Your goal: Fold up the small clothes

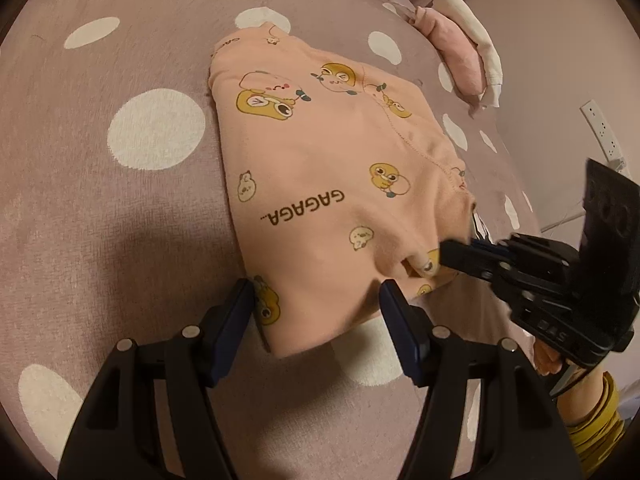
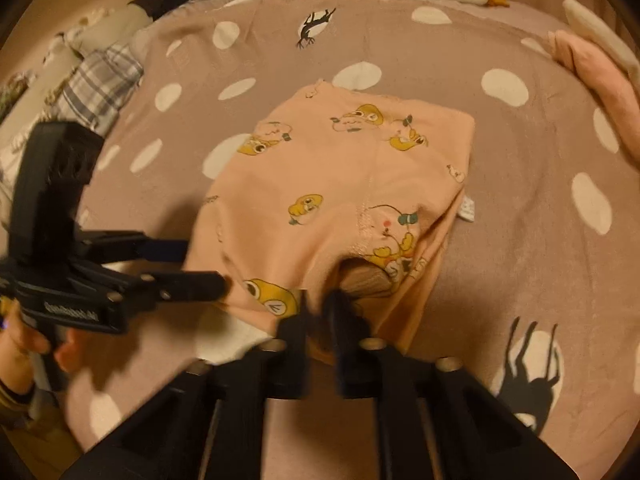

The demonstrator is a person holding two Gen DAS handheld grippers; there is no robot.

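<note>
The spotted bedspread (image 1: 80, 208) carries the folded peach garment (image 1: 332, 184) at its middle. My left gripper (image 1: 316, 300) spreads its fingers wide over the near edge; my right gripper (image 2: 318, 300) pinches the garment's near corner.

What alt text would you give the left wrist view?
A folded peach garment with duck cartoons and "GAGAGA" lettering lies on a mauve bedspread with white spots. The open left tool straddles its near corner, while the right tool meets its right edge. More folded clothes lie beyond.
</note>
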